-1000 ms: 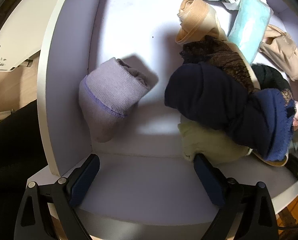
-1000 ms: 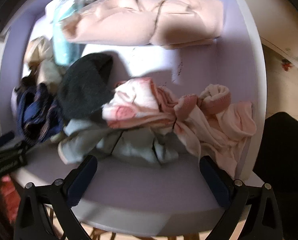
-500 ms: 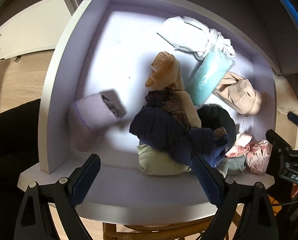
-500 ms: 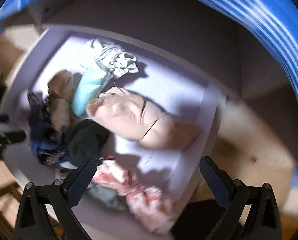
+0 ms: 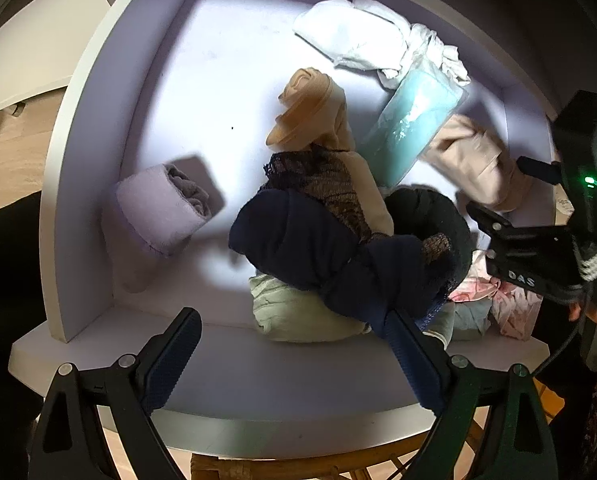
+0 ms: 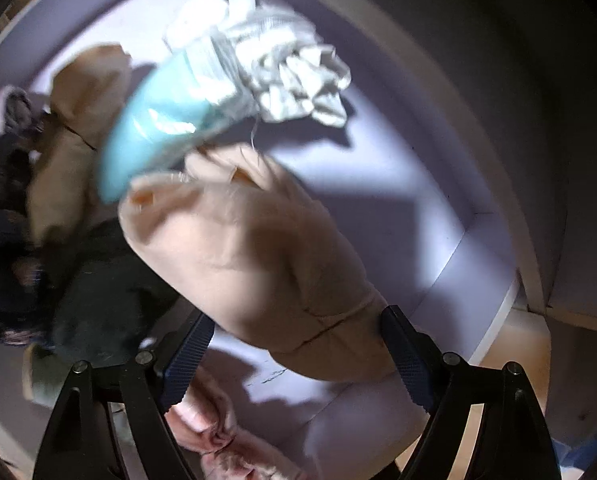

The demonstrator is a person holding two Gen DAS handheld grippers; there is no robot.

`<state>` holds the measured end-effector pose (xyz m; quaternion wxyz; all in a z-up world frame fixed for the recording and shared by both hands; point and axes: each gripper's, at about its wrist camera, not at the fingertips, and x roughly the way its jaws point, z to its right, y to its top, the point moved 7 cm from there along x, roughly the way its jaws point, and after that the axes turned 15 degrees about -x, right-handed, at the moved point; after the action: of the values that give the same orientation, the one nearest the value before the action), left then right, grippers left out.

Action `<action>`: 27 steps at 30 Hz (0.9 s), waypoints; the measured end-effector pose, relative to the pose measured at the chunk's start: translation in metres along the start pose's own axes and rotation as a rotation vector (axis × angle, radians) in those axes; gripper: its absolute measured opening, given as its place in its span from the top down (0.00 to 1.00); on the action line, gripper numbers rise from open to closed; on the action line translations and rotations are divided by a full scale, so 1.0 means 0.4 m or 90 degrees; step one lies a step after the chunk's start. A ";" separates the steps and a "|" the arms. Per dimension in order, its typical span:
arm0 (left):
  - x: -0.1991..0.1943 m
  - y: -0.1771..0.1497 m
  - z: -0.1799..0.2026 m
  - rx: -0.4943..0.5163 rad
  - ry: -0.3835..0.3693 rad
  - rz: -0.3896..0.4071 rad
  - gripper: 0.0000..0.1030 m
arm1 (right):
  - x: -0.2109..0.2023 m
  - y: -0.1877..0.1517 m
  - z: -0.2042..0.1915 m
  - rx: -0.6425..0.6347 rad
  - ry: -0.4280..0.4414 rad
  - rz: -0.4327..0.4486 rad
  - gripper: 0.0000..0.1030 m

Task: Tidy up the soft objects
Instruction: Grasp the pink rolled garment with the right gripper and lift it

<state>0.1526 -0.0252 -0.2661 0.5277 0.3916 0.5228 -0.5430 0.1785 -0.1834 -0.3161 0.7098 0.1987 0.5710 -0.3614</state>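
Note:
Soft things lie in a white shelf compartment [image 5: 226,380]. A lilac rolled sock [image 5: 158,208] sits by the left wall. A navy bundle [image 5: 318,248] rests on a pale green cloth [image 5: 294,312]. My left gripper [image 5: 290,328] hangs open above the front ledge, holding nothing. My right gripper [image 6: 296,326] points down at a beige padded bundle [image 6: 266,256]. Its jaws are closing, with one pad on each side of the bundle's near end. I cannot tell if they press it. The same beige bundle [image 5: 474,160] shows blurred at the right of the left wrist view.
A tan stocking roll [image 5: 310,112], a teal packet [image 5: 414,128] and a white cloth [image 5: 358,44] lie toward the back. A black sock [image 5: 430,212] and a pink cloth [image 6: 226,440] sit near the front right. The compartment's right wall [image 6: 478,264] stands close beside the right gripper.
The right gripper swung from the pink cloth to the beige bundle, rolling as it went, and its jaws narrowed around it. The left gripper drew back, and the right gripper now shows in its view.

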 end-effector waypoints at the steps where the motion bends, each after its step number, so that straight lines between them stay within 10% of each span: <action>1: 0.005 -0.002 0.003 0.000 0.000 -0.001 0.09 | 0.009 0.000 -0.002 -0.008 -0.012 -0.005 0.17; 7: -0.044 0.021 -0.016 -0.036 -0.042 0.041 0.08 | 0.041 0.004 0.012 -0.026 -0.095 -0.020 0.42; 27: 0.015 -0.006 0.003 -0.045 -0.050 -0.001 0.08 | -0.143 -0.063 -0.039 0.145 0.058 0.086 0.57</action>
<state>0.1494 -0.0275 -0.2715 0.5611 0.3506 0.5210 -0.5393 0.1444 -0.1728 -0.2624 0.6786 0.3322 0.5436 -0.3657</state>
